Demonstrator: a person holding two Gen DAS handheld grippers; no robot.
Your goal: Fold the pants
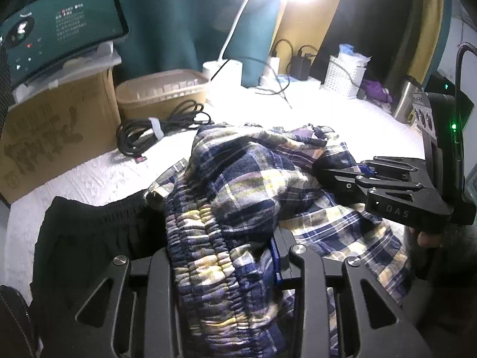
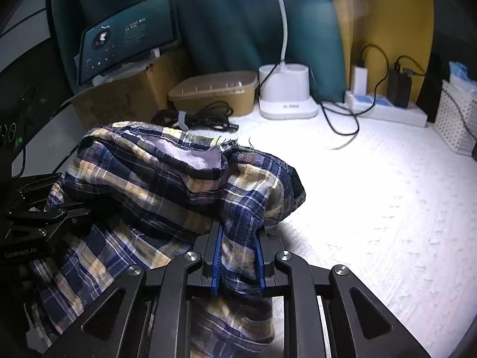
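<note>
Count: one plaid pants (image 2: 167,185), one black garment (image 1: 83,238), two grippers (image 1: 226,268) (image 2: 238,262), one cardboard box (image 1: 56,137), one cable coil (image 1: 155,128) at 10 o'clock.

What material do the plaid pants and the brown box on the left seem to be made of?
Plaid pants: likely soft woven cotton or flannel, matte; it creases, and its edge frays into threads. Brown box: corrugated cardboard by its look, dull brown with dark print.
</note>
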